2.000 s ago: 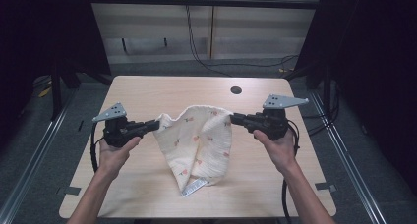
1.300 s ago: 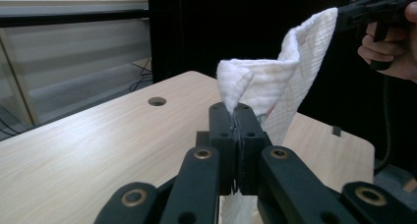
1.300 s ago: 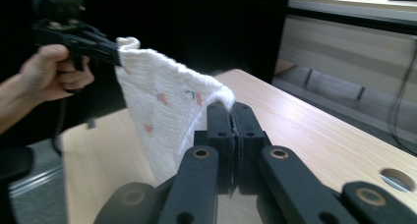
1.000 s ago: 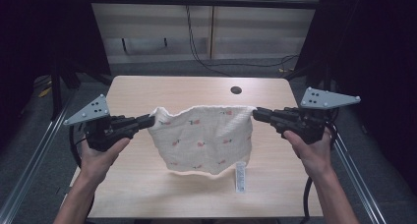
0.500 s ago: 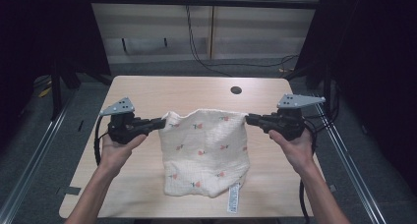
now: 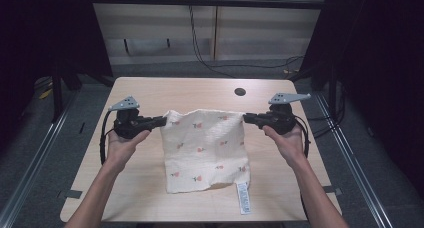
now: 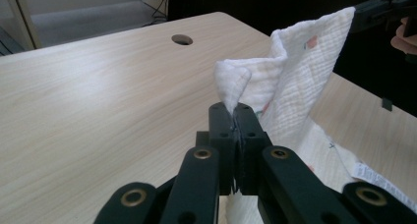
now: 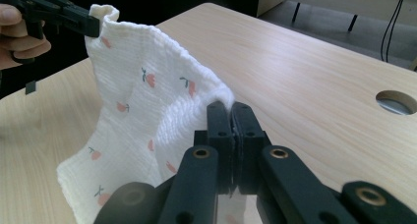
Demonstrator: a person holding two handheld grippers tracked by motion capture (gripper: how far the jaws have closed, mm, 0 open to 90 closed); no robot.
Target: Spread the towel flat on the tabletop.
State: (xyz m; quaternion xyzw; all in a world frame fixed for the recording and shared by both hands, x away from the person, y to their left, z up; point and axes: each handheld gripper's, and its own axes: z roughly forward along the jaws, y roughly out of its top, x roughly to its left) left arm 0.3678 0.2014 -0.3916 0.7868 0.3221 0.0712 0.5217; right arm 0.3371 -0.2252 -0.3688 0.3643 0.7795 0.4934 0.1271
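Both claws [image 6: 162, 121] [image 6: 246, 118] clamped on cloth [image 6: 206, 148] corners; table [image 6: 150, 95] hole [image 6: 240, 92] beyond, unobstructed.

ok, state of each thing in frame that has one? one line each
left claw: shut on the cloth's far left corner.
right claw: shut on the cloth's far right corner.
cloth: spread open, far edge lifted between the claws, near part lying on the table.
care label: flat on the table, at the cloth's near right corner.
table hole: open, uncovered.
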